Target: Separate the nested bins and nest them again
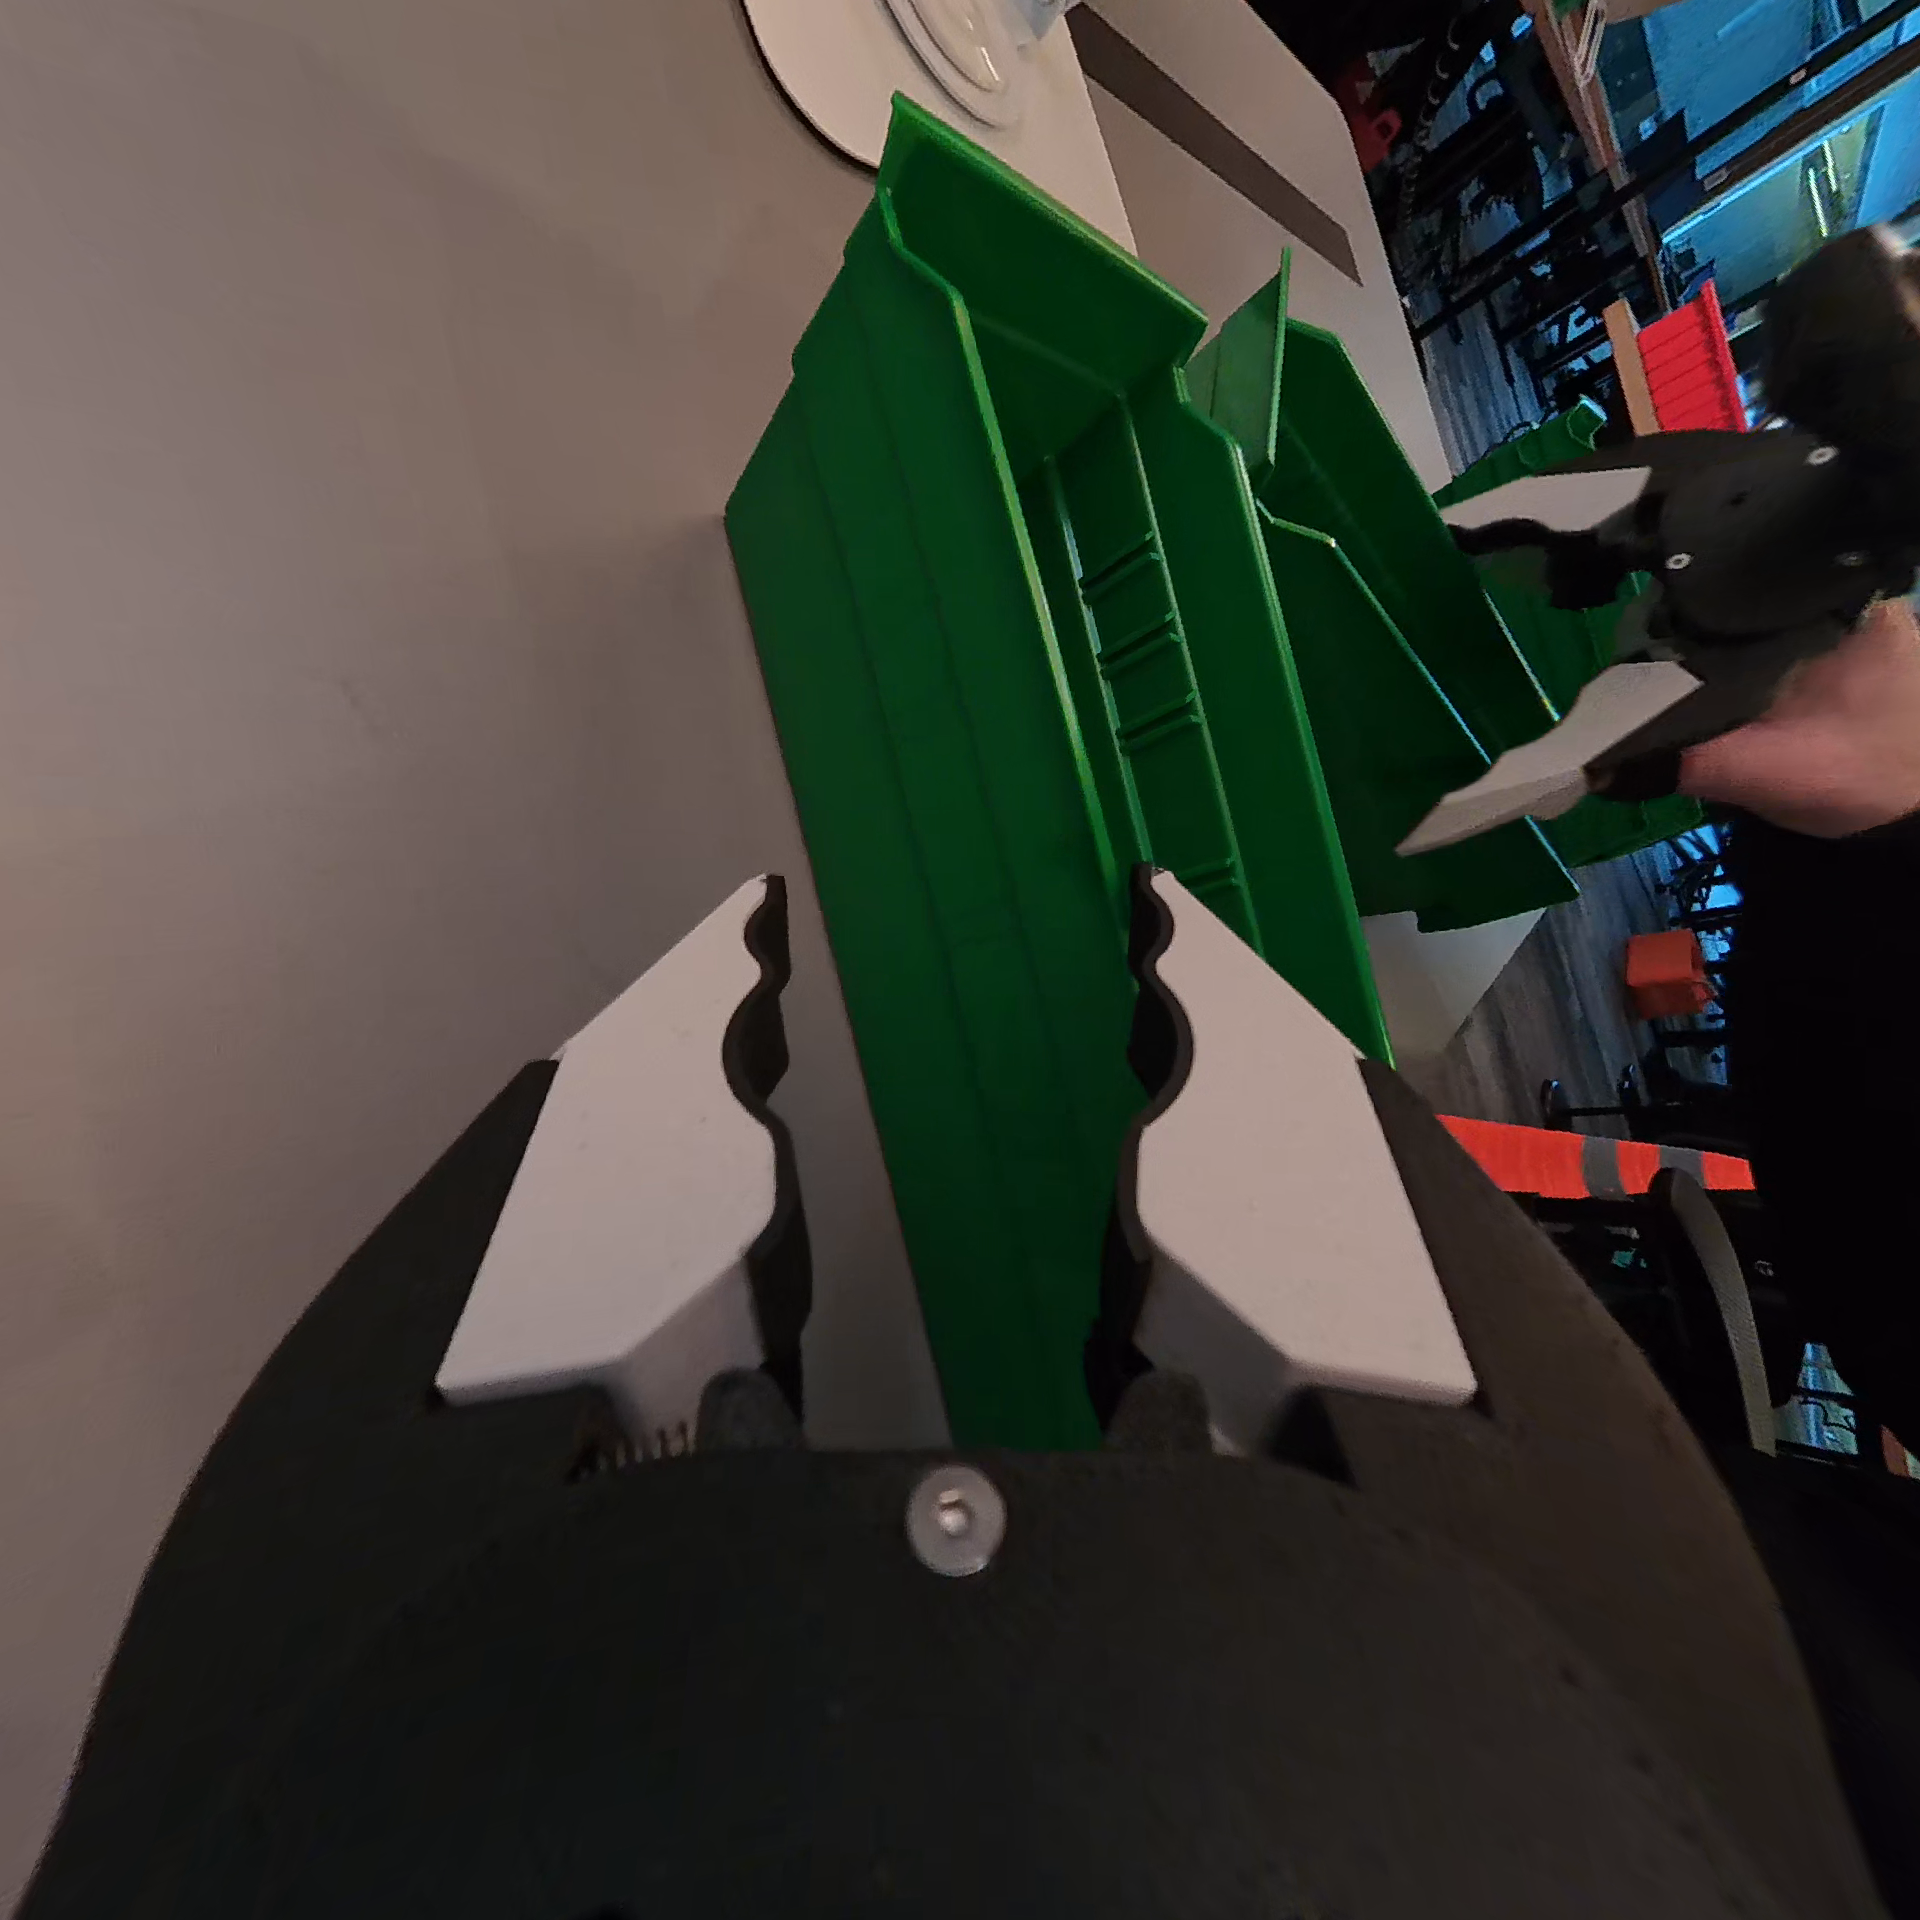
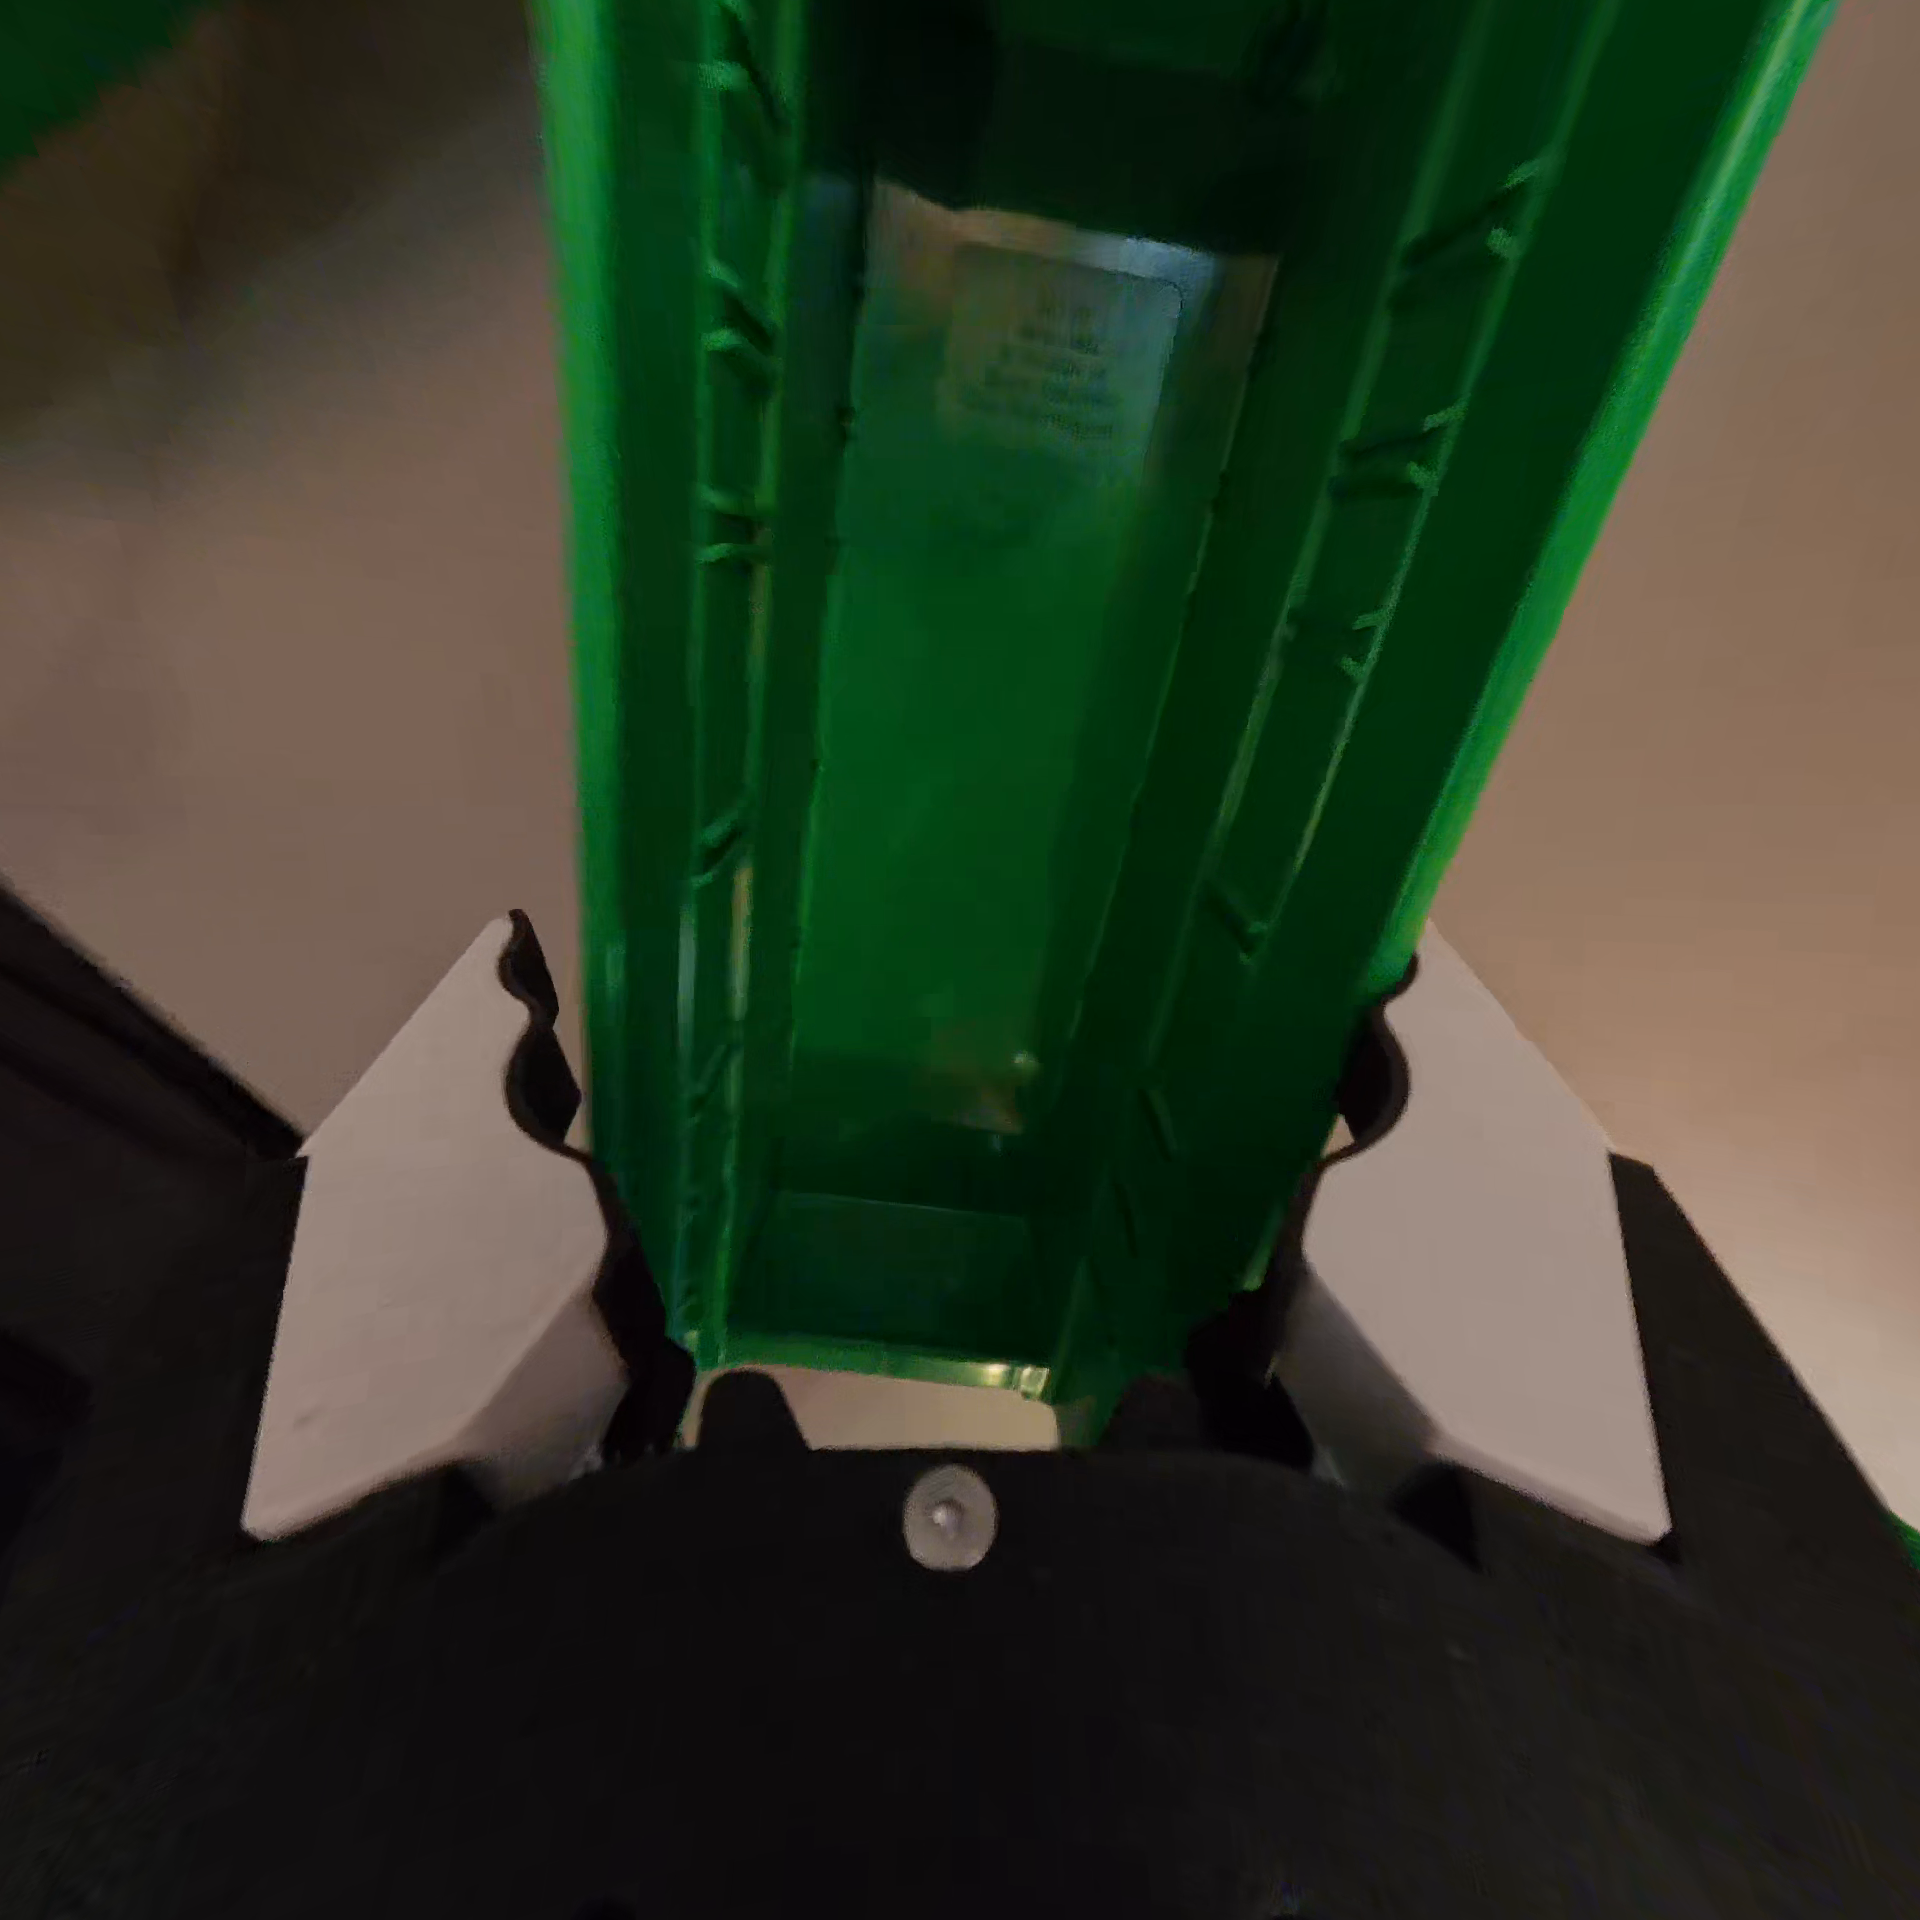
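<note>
In the left wrist view a green bin (image 1: 935,623) lies on the grey table (image 1: 364,623). My left gripper (image 1: 956,883) straddles its near side wall. The right finger (image 1: 1247,1091) touches the rim and the left finger (image 1: 644,1143) stands apart from the wall, so the gripper is open. A second green bin (image 1: 1382,644) lies just to the right, apart from the first. My right gripper (image 1: 1423,675) is at that bin's near end, spread wide. In the right wrist view the right gripper (image 2: 961,925) is wide open around a blurred green bin (image 2: 987,727), which fills the gap between the fingers.
A white round disc (image 1: 831,62) lies at the table's far end. The table's edge (image 1: 1455,966) runs close behind the second bin. More green plastic (image 1: 1538,447) shows beyond the right gripper. A hand (image 1: 1808,748) holds that gripper. Red bins (image 1: 1683,364) and shelving stand off the table.
</note>
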